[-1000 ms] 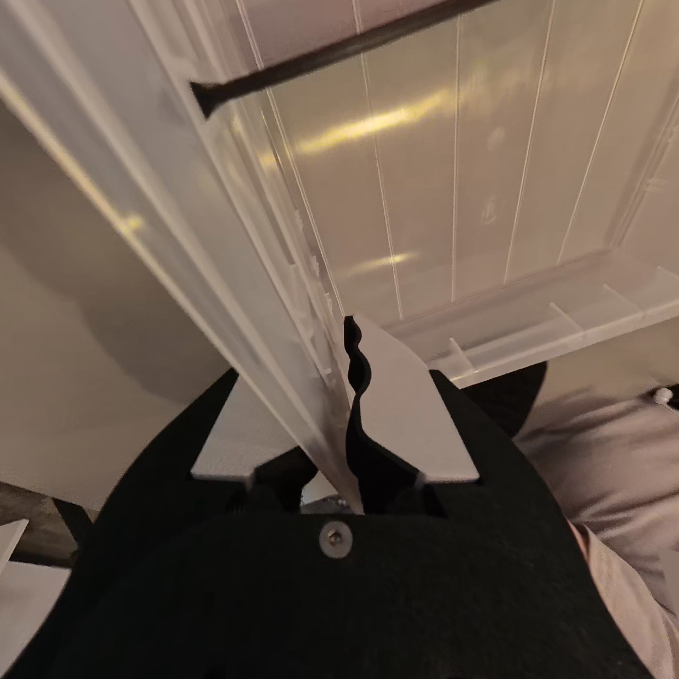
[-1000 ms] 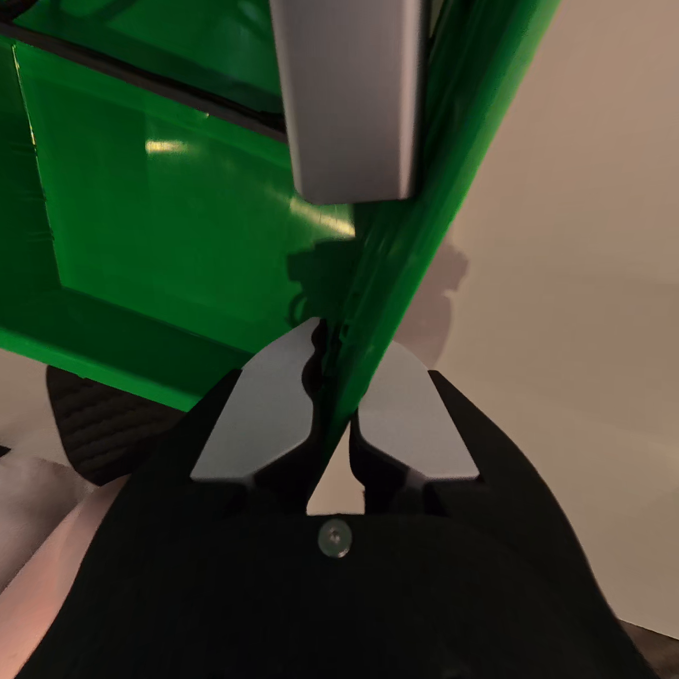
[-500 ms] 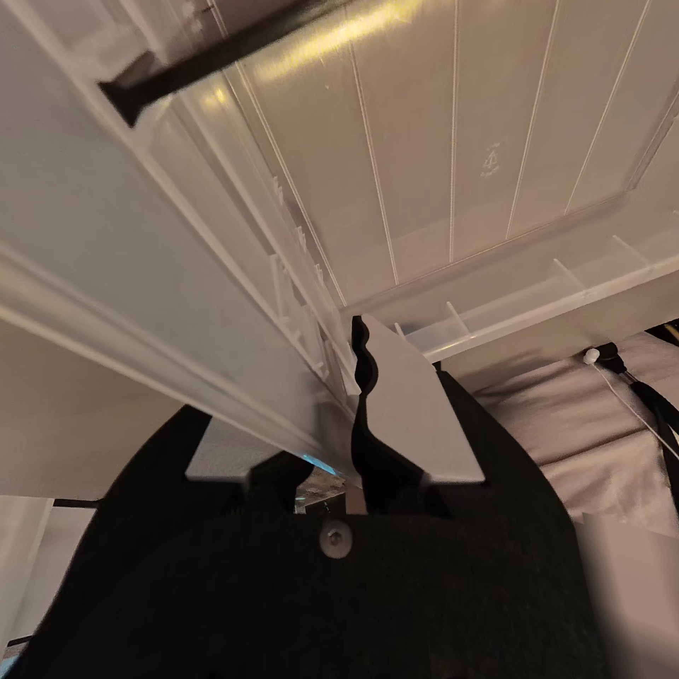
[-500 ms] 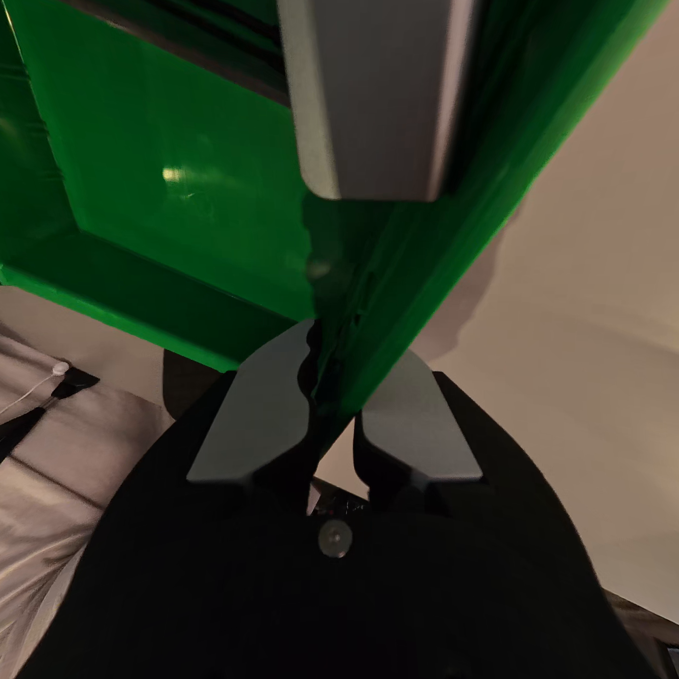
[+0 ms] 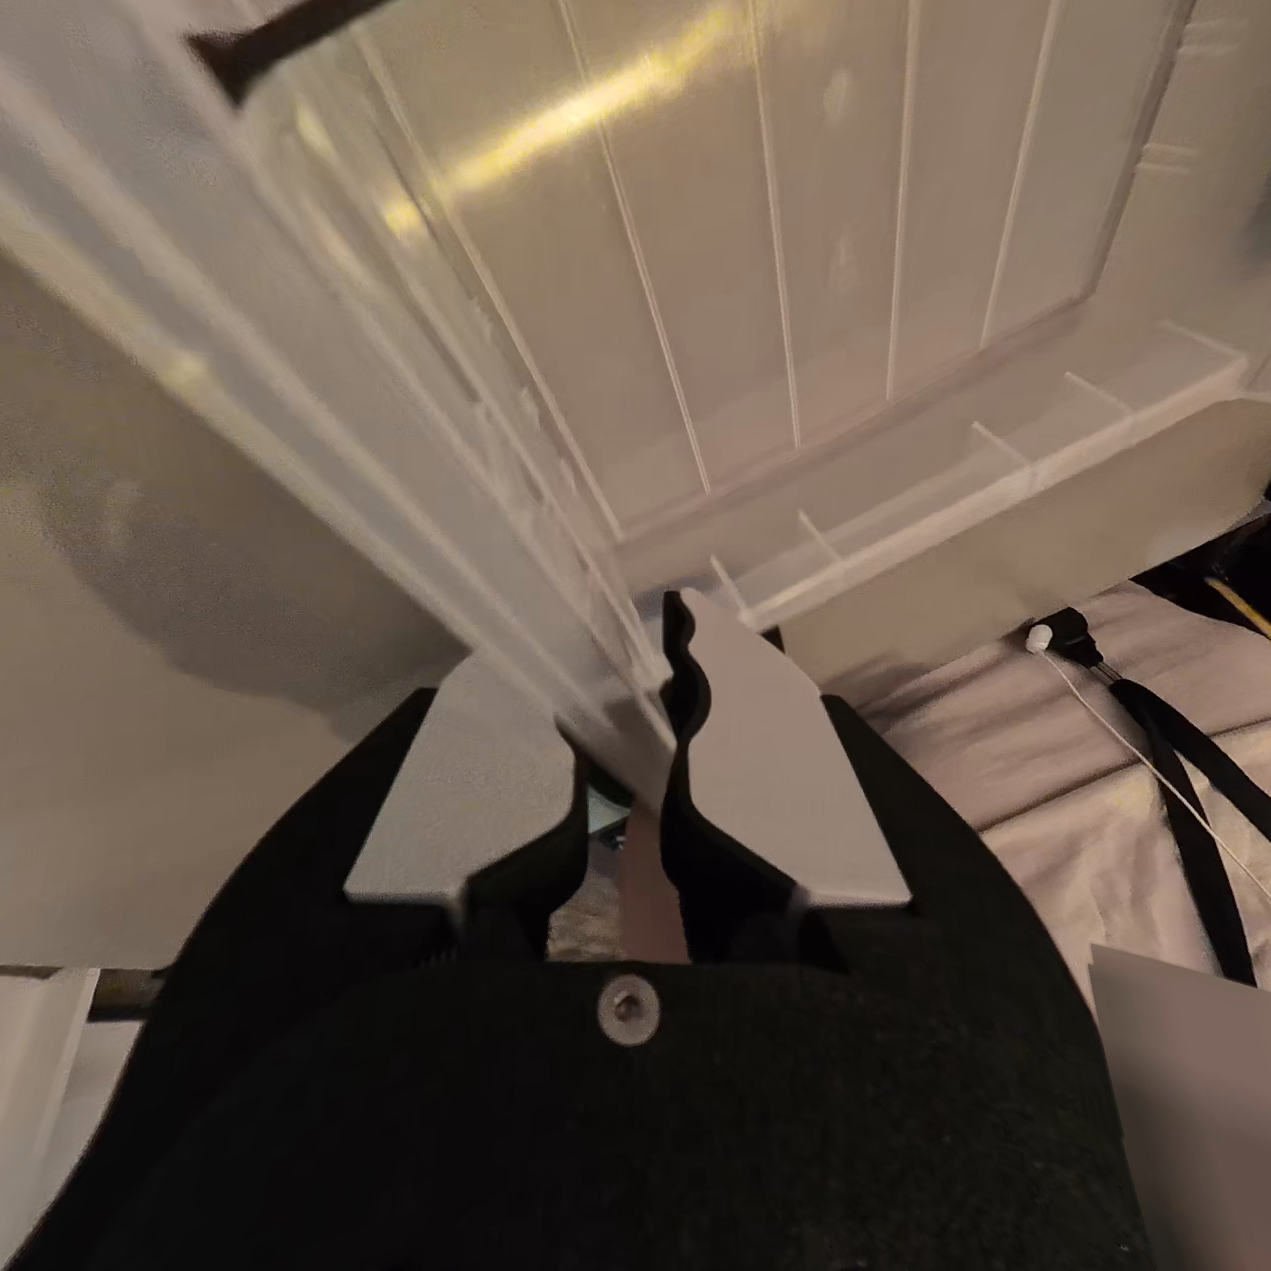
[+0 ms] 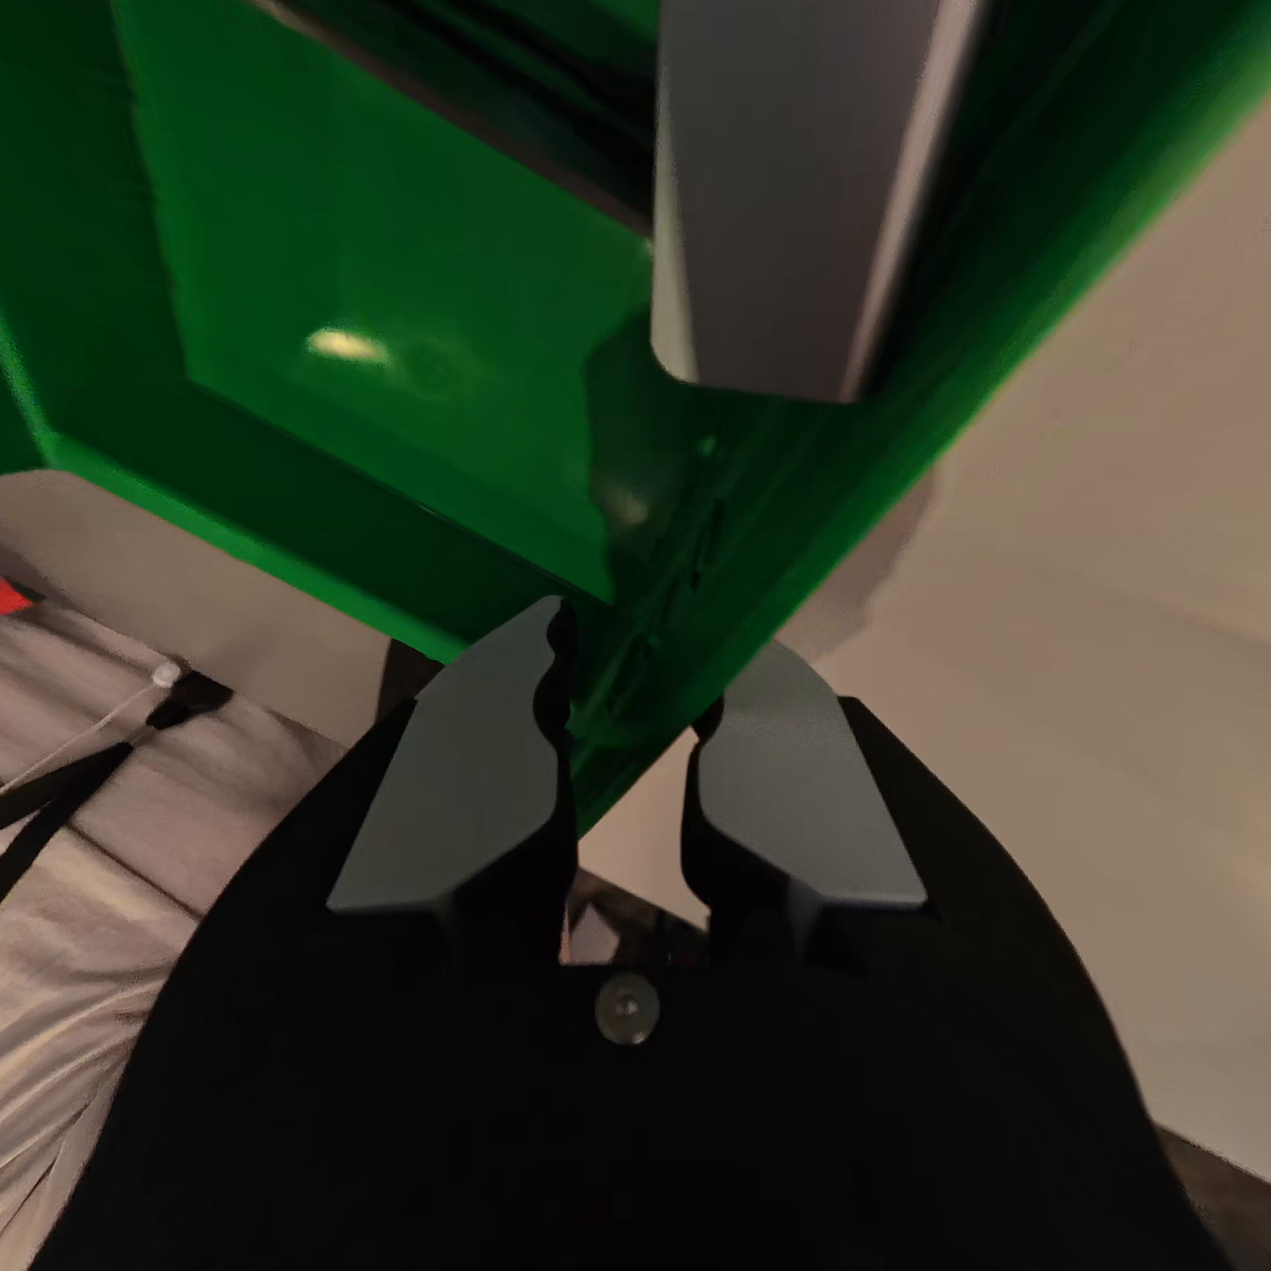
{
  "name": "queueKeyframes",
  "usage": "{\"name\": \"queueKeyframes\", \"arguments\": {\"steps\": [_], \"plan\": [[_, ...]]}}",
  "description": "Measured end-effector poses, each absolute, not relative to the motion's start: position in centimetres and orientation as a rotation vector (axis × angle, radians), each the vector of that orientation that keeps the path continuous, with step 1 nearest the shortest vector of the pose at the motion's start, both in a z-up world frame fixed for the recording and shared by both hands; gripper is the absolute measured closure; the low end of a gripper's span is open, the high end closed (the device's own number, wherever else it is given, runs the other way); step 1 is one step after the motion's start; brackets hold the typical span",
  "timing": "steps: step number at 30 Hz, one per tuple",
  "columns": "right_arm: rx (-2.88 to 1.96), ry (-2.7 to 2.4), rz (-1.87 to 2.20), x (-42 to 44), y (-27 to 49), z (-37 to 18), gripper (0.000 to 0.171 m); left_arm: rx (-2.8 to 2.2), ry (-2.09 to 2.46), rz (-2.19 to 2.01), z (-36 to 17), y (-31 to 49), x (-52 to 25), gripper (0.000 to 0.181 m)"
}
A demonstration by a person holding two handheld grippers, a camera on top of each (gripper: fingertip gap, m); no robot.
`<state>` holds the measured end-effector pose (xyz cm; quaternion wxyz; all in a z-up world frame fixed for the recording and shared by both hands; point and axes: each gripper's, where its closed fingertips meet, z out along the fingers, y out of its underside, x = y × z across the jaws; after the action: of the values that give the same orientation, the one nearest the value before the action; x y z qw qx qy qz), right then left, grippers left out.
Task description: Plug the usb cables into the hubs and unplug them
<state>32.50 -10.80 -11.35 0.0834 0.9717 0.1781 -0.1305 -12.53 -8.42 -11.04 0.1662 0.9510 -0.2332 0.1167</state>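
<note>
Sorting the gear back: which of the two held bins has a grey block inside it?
The green bin, clamped at its wall by the right gripper, holds the grey block. The clear bin in the left gripper shows only a dark cable.

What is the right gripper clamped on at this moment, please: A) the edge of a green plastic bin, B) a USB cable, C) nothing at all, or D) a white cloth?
A: in the right wrist view, the right gripper has its fingers on either side of the wall edge of the green plastic bin, which holds a grey rectangular object.
</note>
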Motion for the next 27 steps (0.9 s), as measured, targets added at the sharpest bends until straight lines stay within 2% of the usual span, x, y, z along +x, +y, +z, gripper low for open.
{"name": "queueKeyframes", "arguments": {"steps": [7, 10, 14, 16, 17, 19, 22, 27], "plan": [[3.355, 0.424, -0.434, 31.8, -7.8, -3.9, 0.132, 3.061, -0.745, 0.524, -4.5, -7.6, -13.8, 0.169], [3.621, 0.773, -0.618, 26.5, -4.9, 1.8, 0.131, 3.152, -0.814, 0.553, -2.7, -7.5, -14.2, 0.168], [3.618, 1.531, -1.271, 14.7, -4.9, 7.8, 0.110, 3.212, -0.916, 0.619, -0.9, -7.0, -13.6, 0.168], [3.496, 1.652, -1.375, 9.9, -5.4, 6.4, 0.110, 3.222, -0.957, 0.640, -0.5, -7.1, -13.3, 0.168], [3.461, 1.571, -1.267, 8.4, -5.0, 4.4, 0.118, 3.221, -0.975, 0.647, -0.3, -7.2, -13.2, 0.168], [3.403, 1.433, -1.031, 6.4, -4.0, 0.4, 0.119, 3.211, -1.008, 0.657, -0.2, -7.5, -13.0, 0.168], [3.388, 1.269, -0.640, 6.4, -1.8, -3.7, 0.117, 3.193, -1.057, 0.660, -0.1, -7.8, -12.3, 0.167], [3.233, 1.108, -0.325, 7.3, -1.4, -7.1, 0.110, 3.138, -1.219, 0.684, 0.4, -8.6, -10.6, 0.167]]}}
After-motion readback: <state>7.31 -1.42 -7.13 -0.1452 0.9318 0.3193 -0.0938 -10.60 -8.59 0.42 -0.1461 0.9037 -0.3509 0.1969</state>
